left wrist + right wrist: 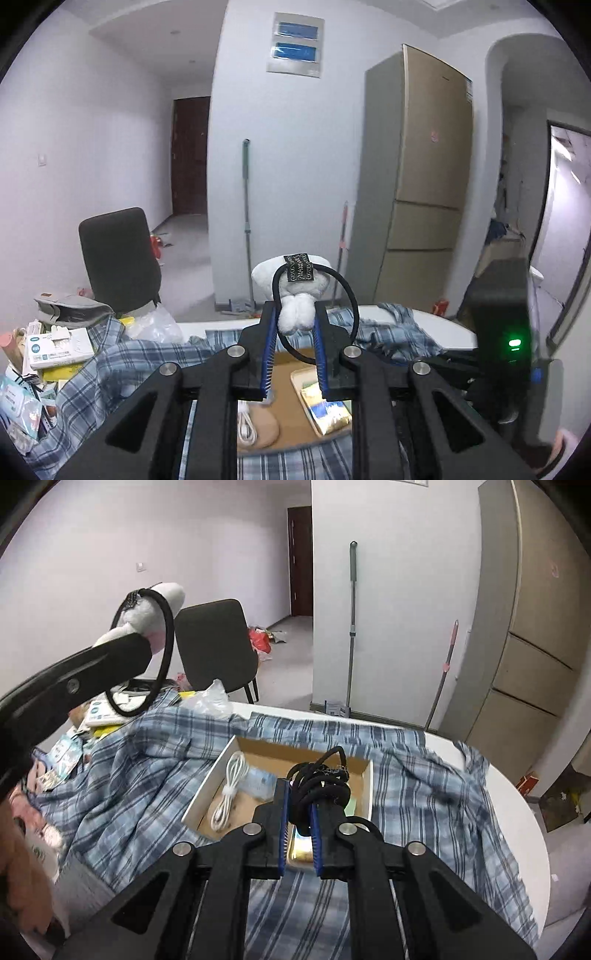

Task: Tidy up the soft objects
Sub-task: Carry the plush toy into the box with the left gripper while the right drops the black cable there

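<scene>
My left gripper [295, 325] is shut on a white plush hair tie [295, 314]. Its black elastic loop [352, 299] and a black label hang around the plush, raised above the table. The right wrist view shows the same left gripper [142, 637] at the upper left with the plush hair tie [162, 594] in it. My right gripper [299, 808] is shut on a tangled bundle of black elastic bands [321, 782], held over an open cardboard box [225, 755].
The box holds a coiled white cable [229, 794], a pale blue packet [258, 781] and a gold packet [299, 853]. A blue plaid shirt [424, 775] covers the white table [524, 812]. Boxes and packets [55, 347] clutter the left. A dark chair [214, 646] stands behind.
</scene>
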`<state>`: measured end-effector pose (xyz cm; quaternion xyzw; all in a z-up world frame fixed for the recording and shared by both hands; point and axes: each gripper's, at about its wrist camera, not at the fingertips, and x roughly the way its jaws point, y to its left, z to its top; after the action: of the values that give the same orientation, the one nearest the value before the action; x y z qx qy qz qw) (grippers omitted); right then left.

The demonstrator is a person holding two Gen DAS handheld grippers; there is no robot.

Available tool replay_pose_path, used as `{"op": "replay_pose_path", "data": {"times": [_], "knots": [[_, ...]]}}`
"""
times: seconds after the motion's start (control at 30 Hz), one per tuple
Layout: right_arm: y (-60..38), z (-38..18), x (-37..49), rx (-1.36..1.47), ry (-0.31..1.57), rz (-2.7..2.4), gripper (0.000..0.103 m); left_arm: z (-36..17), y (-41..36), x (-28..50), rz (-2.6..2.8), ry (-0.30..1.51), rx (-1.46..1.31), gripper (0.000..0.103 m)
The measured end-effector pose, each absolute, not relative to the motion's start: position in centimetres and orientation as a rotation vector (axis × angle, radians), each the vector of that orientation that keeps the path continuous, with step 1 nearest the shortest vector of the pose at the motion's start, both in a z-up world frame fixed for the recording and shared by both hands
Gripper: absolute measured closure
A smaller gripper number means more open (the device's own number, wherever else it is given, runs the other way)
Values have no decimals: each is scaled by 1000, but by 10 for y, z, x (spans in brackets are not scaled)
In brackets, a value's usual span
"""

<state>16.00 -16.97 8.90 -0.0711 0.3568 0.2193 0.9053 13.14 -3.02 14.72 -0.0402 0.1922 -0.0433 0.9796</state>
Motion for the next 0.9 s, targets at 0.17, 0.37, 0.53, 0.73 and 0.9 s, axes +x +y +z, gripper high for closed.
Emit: {"op": "replay_pose_path", "data": {"times": [0.17,0.37,0.53,0.73,0.9], "knots": [[-154,82,206,-54,831,468,93,132,-10,155,-52,411,-123,85],[-143,32,230,22,934,535,93,81,1,198,-33,588,-105,85],[-127,-9,237,-44,989,546,93,43,1,226,-39,727,-102,85],[-115,-34,244,-23,1044,604,81,23,5,237,-12,800,-119,82],[-124,-47,252,19,1117,589,61,15,10,243,-18,843,-131,77]]}}
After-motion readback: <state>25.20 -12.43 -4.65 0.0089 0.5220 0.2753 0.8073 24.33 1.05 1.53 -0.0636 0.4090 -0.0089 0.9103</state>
